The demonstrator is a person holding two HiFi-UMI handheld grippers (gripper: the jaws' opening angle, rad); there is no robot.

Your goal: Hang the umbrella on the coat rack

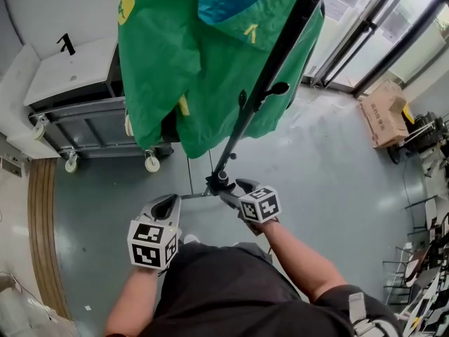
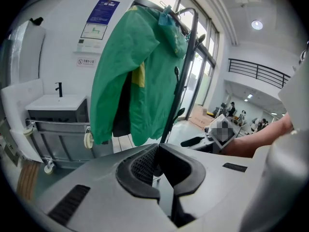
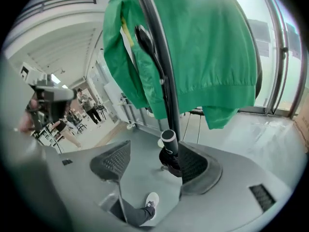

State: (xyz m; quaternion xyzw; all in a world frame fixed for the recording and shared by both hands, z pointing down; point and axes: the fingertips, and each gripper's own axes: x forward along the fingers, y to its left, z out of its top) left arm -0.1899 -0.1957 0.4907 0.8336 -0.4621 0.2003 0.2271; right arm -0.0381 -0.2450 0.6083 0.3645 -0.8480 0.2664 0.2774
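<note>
The right claw (image 1: 237,190) is low on the coat rack (image 1: 270,76) with its jaws wide apart. Between them is the umbrella (image 3: 169,144), a dark folded bundle with a stubby handle pointing up. It sits close against the right-hand pad (image 3: 193,164) and seems to touch it, though the lens bends that edge. The left claw (image 2: 157,149) has its jaws together on nothing and hangs just left of the pole's foot. A green jacket (image 1: 189,62) drapes over the rack above both claws, its hem near a wheeled cabinet (image 1: 84,118). To the right, open floor (image 1: 330,160) runs to a cardboard box (image 1: 382,114).
</note>
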